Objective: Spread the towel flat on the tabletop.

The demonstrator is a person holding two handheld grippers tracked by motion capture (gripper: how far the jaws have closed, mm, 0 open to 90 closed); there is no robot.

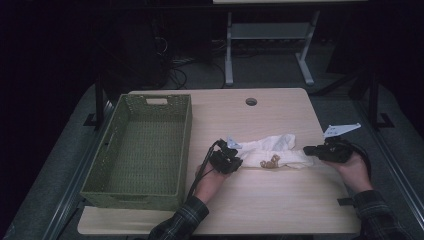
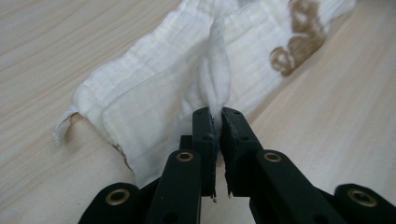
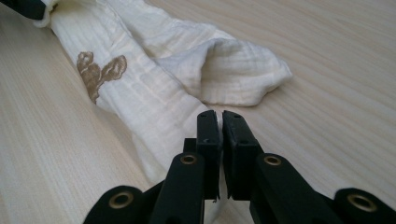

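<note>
Black jaws of my left gripper (image 2: 217, 116) are pinching a ridge of the cloth (image 2: 187, 79), which is lying ahead on the table (image 1: 280, 200). My right gripper (image 3: 219, 116) is gripping its far end. It's looking soft, light and limp, so I'm favouring hems.

High view dim, surroundings black; gripper views bright, edges perhaps soft.

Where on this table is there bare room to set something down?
Bare wood lies behind the white cloth up to the cable hole, and along the near edge. The green basket is empty. It's crowded mid-table, where both hand-held grippers grip the cloth.
</note>
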